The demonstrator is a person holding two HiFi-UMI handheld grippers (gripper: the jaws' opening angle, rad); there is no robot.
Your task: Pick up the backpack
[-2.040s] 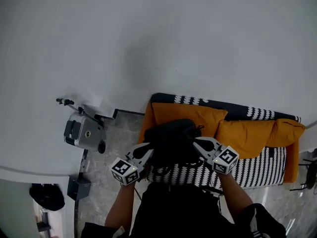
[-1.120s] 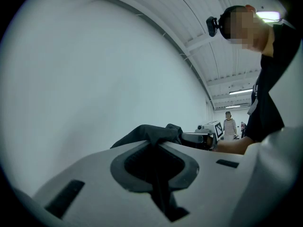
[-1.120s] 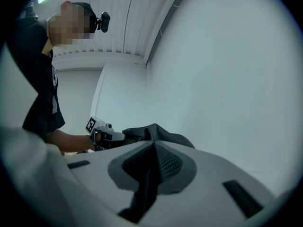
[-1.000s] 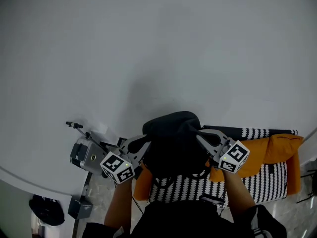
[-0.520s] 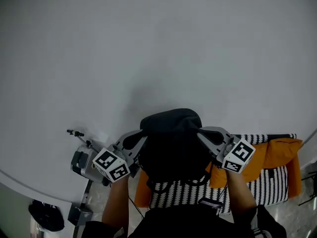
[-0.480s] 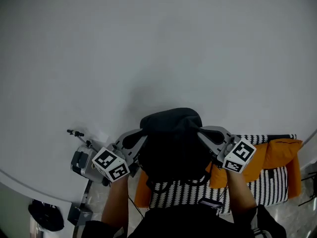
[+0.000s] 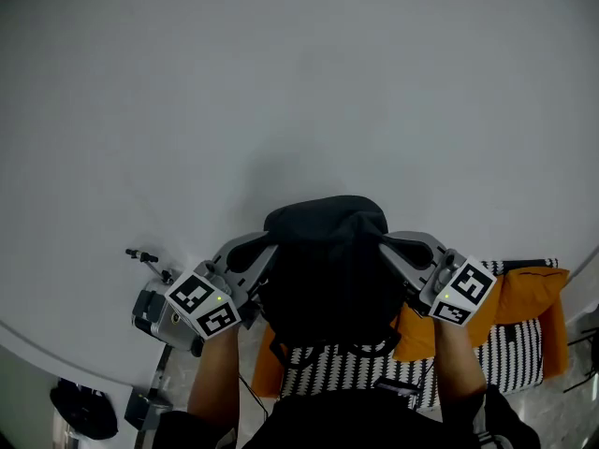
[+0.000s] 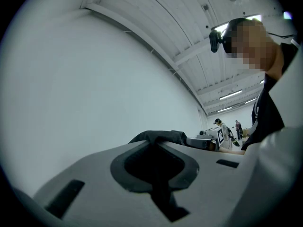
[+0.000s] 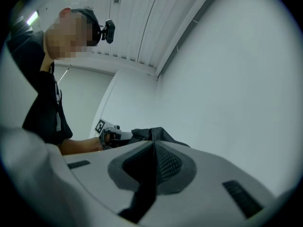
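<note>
Backpack (image 7: 326, 269) hangs in the air between my two grippers, held up in front of the wall (image 7: 299, 82), with the sofa (image 7: 496, 349) well below it. From where things sit, I judge the pick-up essentially done: the bag rests on nothing, and its whole weight is on my two grips. All that is left is to keep it steady and make sure neither hold slips.

That wall is a broad, plain, matte white surface that fills most of the head view. The sofa wears a black-and-white striped woven cover, and soft orange cushions (image 7: 529, 293) lie along it. The backpack is a rounded, slumped mass of dull black fabric, domed on top, with a thin dark loop dangling at its lower edge.

My left gripper (image 7: 265, 253) is clenched on the bag's left side. Its own view shows grey moulded jaws drawn together with a strip of black material caught in the seam. My right gripper (image 7: 387, 249) is likewise clamped on the right side, with a black strap pinched between its ribbed dark pads. Each carries a cube with square black-and-white markers. A small grey device (image 7: 154, 311) stands on the floor to the left.
</note>
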